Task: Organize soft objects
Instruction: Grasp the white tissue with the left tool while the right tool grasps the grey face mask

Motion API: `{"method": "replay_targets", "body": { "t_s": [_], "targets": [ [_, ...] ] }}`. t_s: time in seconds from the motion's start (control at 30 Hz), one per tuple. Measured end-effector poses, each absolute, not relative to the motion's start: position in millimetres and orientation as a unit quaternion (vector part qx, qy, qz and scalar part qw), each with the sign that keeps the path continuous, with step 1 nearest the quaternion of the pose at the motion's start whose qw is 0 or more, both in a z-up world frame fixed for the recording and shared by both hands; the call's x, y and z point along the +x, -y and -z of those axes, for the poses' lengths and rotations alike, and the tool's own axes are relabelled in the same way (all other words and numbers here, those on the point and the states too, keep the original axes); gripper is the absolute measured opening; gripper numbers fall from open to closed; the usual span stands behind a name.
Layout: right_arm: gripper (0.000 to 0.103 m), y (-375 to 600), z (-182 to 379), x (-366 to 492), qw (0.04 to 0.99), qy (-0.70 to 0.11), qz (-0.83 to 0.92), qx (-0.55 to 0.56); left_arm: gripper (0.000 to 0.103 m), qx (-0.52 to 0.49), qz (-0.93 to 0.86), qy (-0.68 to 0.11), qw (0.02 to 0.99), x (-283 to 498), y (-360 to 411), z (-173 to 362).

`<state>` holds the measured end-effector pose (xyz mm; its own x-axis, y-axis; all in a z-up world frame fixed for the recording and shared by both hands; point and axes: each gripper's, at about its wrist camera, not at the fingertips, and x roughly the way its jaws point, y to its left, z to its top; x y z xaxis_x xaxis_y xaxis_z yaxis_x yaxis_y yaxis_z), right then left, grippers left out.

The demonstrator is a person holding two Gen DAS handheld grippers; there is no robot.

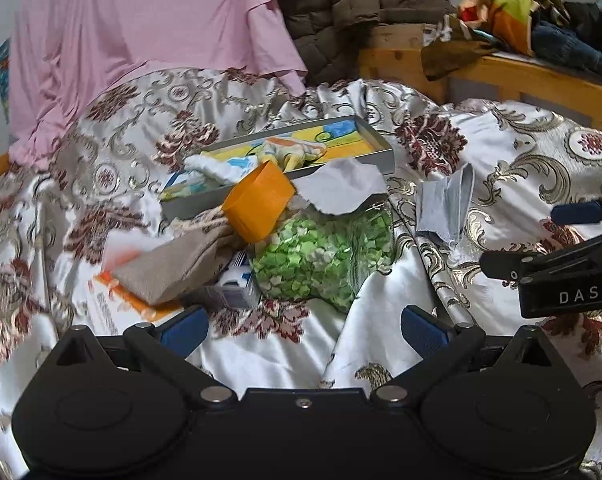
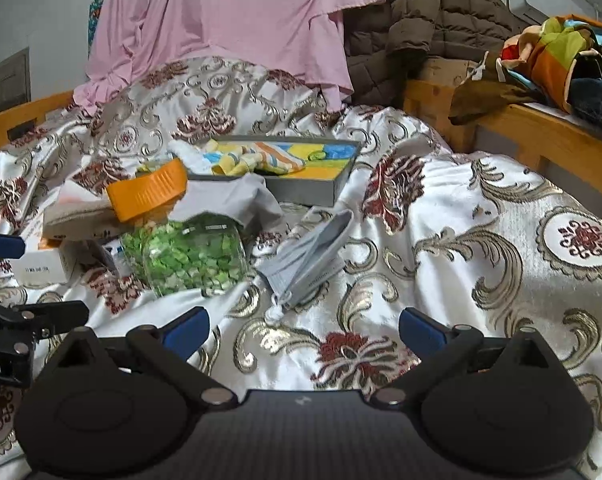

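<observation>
A grey tray lies on the patterned bedspread, with a striped cloth in it. A grey cloth drapes over a jar of green bits that has an orange lid. A grey face mask lies right of the jar. A beige pouch lies left. My left gripper is open and empty in front of the jar. My right gripper is open and empty just short of the mask.
A pink garment and a brown quilted jacket hang behind. Small boxes lie by the jar. A wooden bed frame with a pile of colourful clothes stands at right.
</observation>
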<state>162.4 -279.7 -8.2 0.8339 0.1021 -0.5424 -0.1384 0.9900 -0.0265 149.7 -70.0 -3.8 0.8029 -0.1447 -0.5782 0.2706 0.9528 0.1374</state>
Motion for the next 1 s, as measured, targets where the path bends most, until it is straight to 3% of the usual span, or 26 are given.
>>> {"method": "replay_targets", "body": {
  "t_s": [0.43, 0.7, 1.0],
  "targets": [
    [0.103, 286.9, 16.2, 186.9, 0.969, -0.230, -0.087, -0.012, 0.102, 0.224, 0.170, -0.299, 0.912, 197.9, 81.2, -50.3],
    [0.102, 292.6, 26.2, 221.9, 0.972, -0.223, -0.080, -0.009, 0.102, 0.246, 0.201, -0.306, 0.897, 236.2, 91.9, -71.1],
    [0.097, 298.9, 37.8, 239.4, 0.967, -0.236, -0.095, 0.001, 0.102, 0.210, 0.228, -0.309, 0.899, 286.3, 122.8, -56.5]
  ]
}}
